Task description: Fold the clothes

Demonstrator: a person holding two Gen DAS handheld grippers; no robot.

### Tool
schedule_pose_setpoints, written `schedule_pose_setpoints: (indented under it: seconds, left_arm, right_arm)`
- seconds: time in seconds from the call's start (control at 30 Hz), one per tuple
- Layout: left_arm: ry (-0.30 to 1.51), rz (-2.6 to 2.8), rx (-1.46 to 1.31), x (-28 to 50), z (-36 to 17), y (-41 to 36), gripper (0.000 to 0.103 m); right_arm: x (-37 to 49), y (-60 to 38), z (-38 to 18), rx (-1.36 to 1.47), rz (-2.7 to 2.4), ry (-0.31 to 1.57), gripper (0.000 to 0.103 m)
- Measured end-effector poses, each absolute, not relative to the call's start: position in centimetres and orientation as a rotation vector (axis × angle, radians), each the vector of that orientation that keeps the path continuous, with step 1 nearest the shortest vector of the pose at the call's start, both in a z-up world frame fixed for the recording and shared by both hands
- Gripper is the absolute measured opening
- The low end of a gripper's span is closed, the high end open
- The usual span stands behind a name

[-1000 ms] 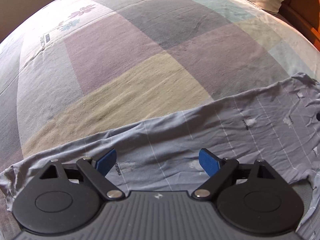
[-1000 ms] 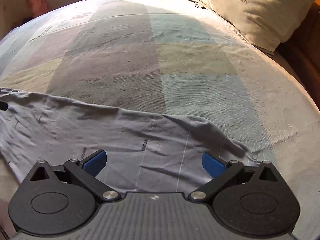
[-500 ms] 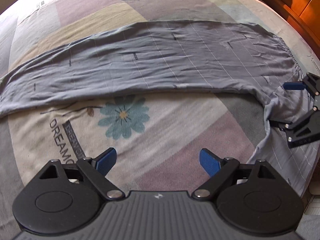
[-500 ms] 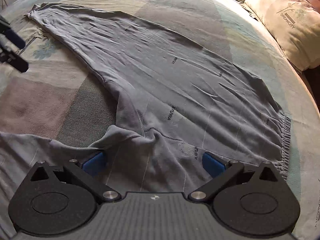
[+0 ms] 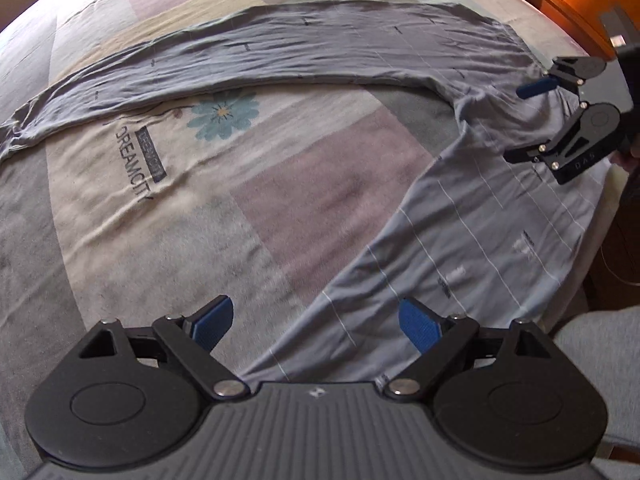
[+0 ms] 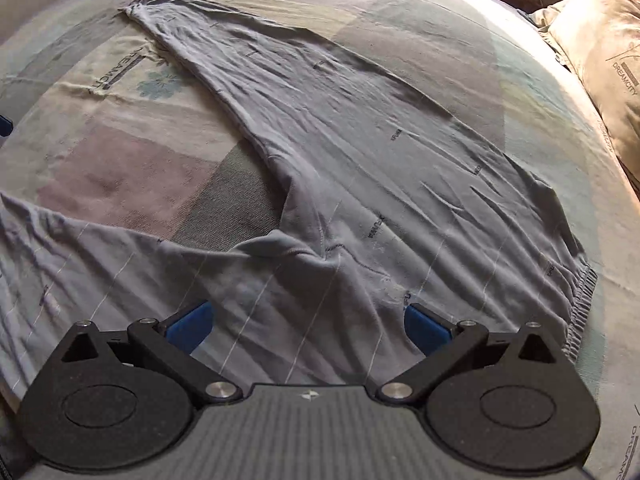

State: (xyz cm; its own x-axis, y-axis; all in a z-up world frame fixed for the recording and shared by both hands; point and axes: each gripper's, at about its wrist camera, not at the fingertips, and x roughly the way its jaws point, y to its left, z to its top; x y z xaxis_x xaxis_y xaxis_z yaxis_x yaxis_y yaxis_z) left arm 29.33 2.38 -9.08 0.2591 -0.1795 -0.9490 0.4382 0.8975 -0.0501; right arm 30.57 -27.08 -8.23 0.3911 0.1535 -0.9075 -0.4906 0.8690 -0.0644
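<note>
I see both hand-held grippers, left [image 5: 316, 326] and right [image 6: 306, 326], spread empty over grey pinstriped cotton trousers [image 6: 360, 152] on the patchwork bedsheet [image 5: 132, 216]; beige pillow [image 6: 600, 48] well apart.

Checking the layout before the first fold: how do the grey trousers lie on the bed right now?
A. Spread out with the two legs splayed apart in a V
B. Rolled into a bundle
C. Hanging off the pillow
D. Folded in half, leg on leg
A: the grey trousers lie flat, their two legs diverging with bare bedsheet between them.
</note>
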Motion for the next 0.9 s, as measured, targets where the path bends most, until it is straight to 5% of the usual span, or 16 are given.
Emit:
schedule_pose_setpoints:
  seconds: [0.37, 0.9]
  left_arm:
    - [1.188, -0.489, 0.301, 21.7, -14.4, 5.1, 0.09]
    - [1.213, -0.32, 0.265, 18.6, -11.6, 13.1, 0.091]
  right_arm:
    - [28.8, -25.8, -11.2, -0.315, 0.422, 1.153, 0.103]
    - [29.4, -20.4, -9.5, -0.458, 0.607, 1.2, 0.103]
